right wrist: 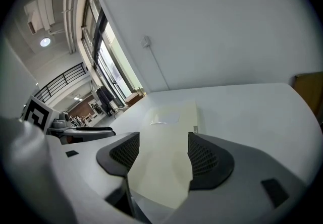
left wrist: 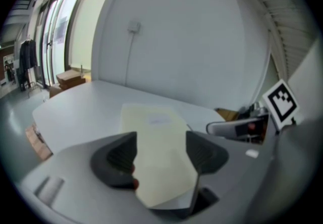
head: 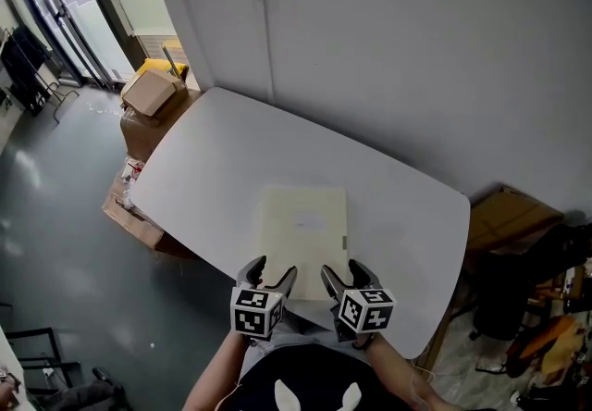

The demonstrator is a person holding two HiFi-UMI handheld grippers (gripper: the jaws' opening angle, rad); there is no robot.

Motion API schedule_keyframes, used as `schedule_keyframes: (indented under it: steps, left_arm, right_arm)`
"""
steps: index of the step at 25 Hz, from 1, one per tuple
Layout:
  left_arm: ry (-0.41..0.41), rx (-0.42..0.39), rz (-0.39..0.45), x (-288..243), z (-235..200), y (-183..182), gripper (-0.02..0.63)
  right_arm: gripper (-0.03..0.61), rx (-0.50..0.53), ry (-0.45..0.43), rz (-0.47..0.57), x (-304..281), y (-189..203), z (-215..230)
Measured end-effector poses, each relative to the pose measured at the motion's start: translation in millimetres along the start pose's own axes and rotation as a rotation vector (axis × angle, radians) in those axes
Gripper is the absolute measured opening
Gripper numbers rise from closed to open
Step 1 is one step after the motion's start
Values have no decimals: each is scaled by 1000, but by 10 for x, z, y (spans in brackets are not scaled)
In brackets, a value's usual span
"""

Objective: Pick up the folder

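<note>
A pale folder (head: pixel 303 229) lies flat on the white table (head: pixel 213 150), mid-frame. The left gripper (head: pixel 270 268) and right gripper (head: pixel 340 268) sit at its lower edge, fingers (right wrist: pixel 207 160) of both apart, clamping nothing.

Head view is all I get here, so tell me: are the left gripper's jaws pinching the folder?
Observer: No. In the left gripper view the left gripper has its jaws apart. The folder shows in the gap, unpressed.
Operator: And the right one?
Observer: Same. In the right gripper view the right gripper is open, and the folder shows between its pads with no contact visible.
Operator: Anything in the room I'm missing?
Observer: The right gripper view shows a railed upper level and a lit ceiling lamp high at the left.
</note>
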State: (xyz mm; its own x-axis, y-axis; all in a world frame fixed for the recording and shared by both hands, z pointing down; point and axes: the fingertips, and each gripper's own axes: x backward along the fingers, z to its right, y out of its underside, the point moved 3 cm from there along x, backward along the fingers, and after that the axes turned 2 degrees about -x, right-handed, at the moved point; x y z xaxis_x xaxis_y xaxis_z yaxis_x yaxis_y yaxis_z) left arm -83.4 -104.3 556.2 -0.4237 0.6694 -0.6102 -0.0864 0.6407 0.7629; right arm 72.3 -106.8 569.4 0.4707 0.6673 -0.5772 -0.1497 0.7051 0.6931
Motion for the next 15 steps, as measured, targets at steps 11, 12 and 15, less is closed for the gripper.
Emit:
schedule_keyframes:
  steps: [11, 12, 15]
  left_arm:
    - [-36, 29, -71, -162, -205, 125, 298]
    - [-35, 35, -77, -182, -218, 130, 301]
    - [-39, 41, -95, -251, -275, 154, 308]
  right_arm:
    - [268, -42, 18, -61, -209, 65, 215]
    - [268, -46, 18, -66, -220, 64, 231]
    - [270, -51, 16, -78, -271, 67, 275]
